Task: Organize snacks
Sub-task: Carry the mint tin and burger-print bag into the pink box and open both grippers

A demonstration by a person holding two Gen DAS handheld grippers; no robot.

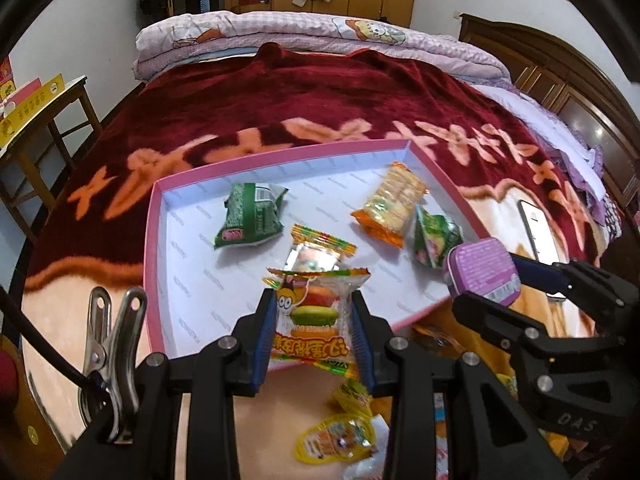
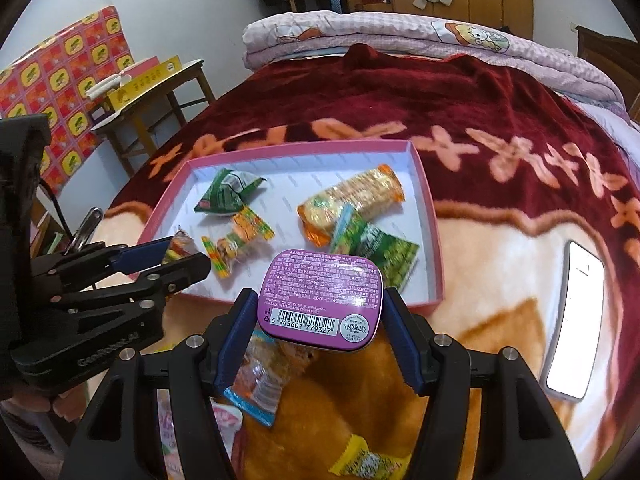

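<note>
Here the left gripper (image 1: 314, 322) jaws clamp a burger candy packet (image 1: 314, 312); the right gripper (image 2: 320, 314) jaws clamp a purple tin (image 2: 322, 294).

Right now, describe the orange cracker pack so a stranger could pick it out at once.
On the bed's red blanket sits a shallow pink-rimmed box. Toward its far right corner lies the cracker pack, overlapping a green packet. It alone is a long clear sleeve with orange ends, showing a row of pale round crackers.

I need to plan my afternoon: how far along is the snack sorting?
Done: four packets lie in the pink box. In hand: left gripper holds a burger candy, right gripper a purple tin. Left: loose snacks on the blanket.
</note>
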